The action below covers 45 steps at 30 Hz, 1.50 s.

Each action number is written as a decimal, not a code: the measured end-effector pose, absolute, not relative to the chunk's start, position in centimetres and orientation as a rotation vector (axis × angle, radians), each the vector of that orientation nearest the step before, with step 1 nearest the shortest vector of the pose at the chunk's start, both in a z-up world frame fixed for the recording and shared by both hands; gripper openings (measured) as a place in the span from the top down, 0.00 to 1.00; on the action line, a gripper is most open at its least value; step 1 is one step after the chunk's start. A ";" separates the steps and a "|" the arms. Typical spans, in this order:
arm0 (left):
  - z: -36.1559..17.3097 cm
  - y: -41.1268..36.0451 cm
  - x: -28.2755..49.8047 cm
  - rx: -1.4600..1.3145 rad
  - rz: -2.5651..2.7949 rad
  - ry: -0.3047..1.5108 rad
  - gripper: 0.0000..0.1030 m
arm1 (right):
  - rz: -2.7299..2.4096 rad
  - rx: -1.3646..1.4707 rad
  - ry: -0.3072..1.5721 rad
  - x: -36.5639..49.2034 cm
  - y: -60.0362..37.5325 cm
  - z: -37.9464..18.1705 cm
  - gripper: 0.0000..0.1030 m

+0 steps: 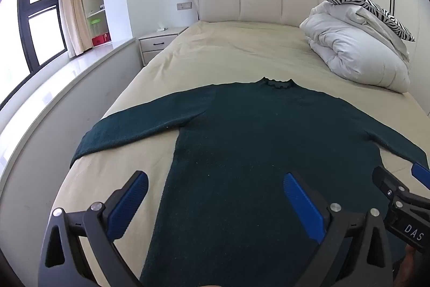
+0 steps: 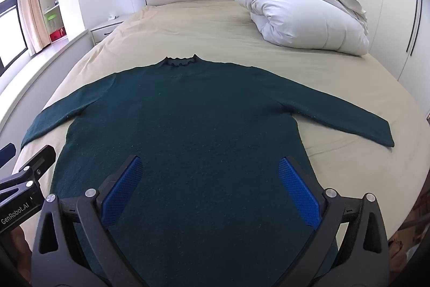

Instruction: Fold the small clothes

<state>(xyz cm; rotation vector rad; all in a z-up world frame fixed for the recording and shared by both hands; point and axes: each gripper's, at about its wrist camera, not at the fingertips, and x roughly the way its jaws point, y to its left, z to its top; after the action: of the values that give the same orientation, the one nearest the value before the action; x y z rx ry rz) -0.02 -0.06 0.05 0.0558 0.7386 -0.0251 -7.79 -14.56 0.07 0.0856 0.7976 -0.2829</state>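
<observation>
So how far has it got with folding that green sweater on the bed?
Done: the dark green sweater lies spread flat on the bed, both sleeves stretched out to the sides. In hand: nothing; the left gripper and right gripper hang above its lower part, jaws wide open and empty. Left: all the folding, since no sleeve or hem is turned in yet.

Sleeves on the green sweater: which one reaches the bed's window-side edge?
The left sleeve: its cuff meets the window-side edge of the bed. The right sleeve ends on the sheet.
</observation>
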 end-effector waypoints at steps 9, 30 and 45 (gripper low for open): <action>0.1 0.8 0.1 0.038 -0.037 0.743 0.00 | -0.283 0.085 0.790 -7.8 -14.4 0.1 0.00; -0.5 1.0 0.1 0.045 -0.029 0.745 0.00 | -0.283 0.084 0.789 -7.8 -14.3 0.1 0.00; -0.5 1.0 0.1 0.046 -0.028 0.747 0.00 | -0.280 0.087 0.790 -7.9 -14.4 0.1 0.00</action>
<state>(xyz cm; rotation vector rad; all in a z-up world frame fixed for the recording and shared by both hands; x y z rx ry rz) 0.15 0.97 -0.52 0.0457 0.7471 -0.0284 -7.85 -14.36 0.12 0.0871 0.7901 -0.2803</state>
